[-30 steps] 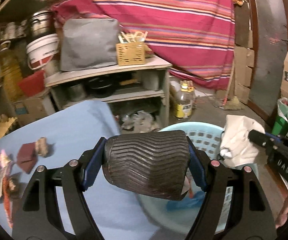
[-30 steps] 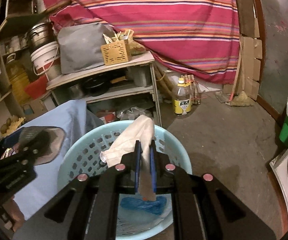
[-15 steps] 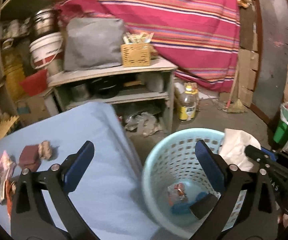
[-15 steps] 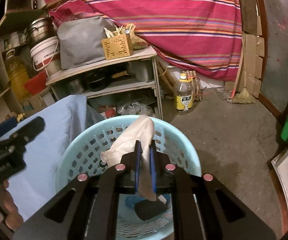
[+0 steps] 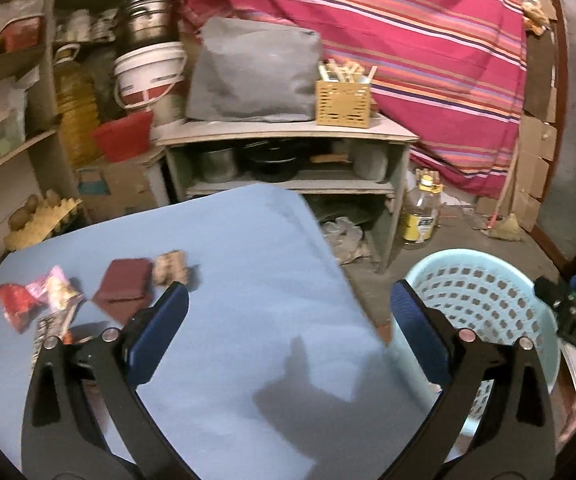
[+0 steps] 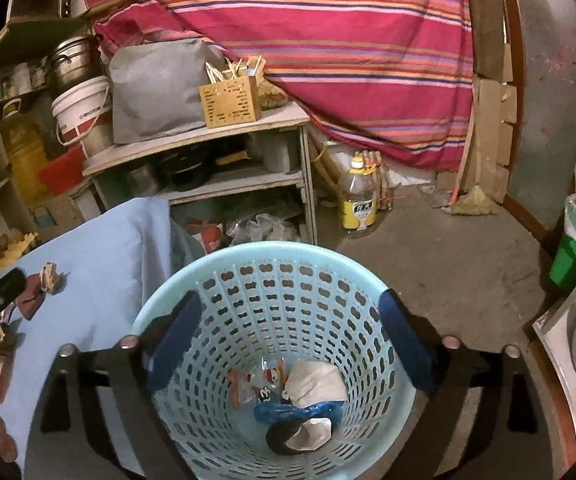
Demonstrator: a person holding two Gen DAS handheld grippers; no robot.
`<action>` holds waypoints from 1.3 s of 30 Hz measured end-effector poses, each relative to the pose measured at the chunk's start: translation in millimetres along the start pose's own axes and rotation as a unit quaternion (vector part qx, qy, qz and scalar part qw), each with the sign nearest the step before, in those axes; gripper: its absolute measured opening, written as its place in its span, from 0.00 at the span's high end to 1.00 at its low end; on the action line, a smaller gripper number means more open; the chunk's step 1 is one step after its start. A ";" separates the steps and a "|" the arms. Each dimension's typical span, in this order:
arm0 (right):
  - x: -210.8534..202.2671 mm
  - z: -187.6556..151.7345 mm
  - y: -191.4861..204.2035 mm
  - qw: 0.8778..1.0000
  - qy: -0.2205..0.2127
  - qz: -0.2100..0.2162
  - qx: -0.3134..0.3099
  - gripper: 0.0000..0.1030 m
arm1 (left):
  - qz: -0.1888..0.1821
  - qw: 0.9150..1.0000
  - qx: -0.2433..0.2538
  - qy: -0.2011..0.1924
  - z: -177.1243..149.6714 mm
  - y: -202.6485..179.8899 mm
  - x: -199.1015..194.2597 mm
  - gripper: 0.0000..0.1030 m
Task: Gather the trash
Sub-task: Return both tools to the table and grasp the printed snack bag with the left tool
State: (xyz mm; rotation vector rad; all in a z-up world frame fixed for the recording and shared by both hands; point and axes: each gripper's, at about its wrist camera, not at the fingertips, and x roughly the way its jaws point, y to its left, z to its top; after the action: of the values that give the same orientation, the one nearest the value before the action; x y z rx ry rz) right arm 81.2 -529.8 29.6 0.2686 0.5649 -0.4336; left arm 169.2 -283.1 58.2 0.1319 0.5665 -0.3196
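I am working in a cluttered storeroom where a striped red cloth (image 6: 327, 40) is hanging behind a low shelf unit (image 5: 288, 160) and a blue-covered desk (image 5: 248, 300) is standing next to a pale blue basket (image 6: 272, 264) on the concrete floor. My left tongs (image 5: 288, 304) are hovering over the desk, spread as wide as they go, gripping nothing. On the cloth toward their left, trash is waiting: a dark red packet (image 5: 124, 288), a crumpled tan scrap (image 5: 170, 268) just beside it, and a red-and-pink wrapper (image 5: 36, 296) nearer the edge. My right tongs (image 6: 288, 320) are hanging above the basket, their jaws opening, with nothing between them. Down in the basket a white crumpled bag (image 6: 315, 380) is lying among a blue plastic bag (image 6: 288, 410), a dark cup (image 6: 284, 438) and small wrappers (image 6: 256, 384).
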 end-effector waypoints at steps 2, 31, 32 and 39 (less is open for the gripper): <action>-3.9 -0.8 7.4 1.000 -0.005 -0.003 -0.004 0.06 | 0.013 1.000 -0.006 0.001 -6.1 20.2 -3.7 0.05; 12.4 -23.6 126.5 0.998 0.054 0.022 -0.029 0.04 | 0.101 0.989 -0.029 0.109 -109.4 259.0 -1.8 0.05; 13.9 -23.4 129.4 0.998 0.056 0.025 -0.027 0.04 | 0.095 0.989 -0.028 0.107 -107.5 260.4 0.4 0.05; 26.6 -25.9 154.3 0.996 0.074 0.037 -0.032 0.04 | 0.077 0.990 -0.021 0.114 -98.4 266.7 22.0 0.19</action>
State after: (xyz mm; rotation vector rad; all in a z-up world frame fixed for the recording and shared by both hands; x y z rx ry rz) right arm 161.3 -393.8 13.1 0.2597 0.7106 -0.3254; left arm 225.7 -16.9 -26.7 0.1721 0.7843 -0.1431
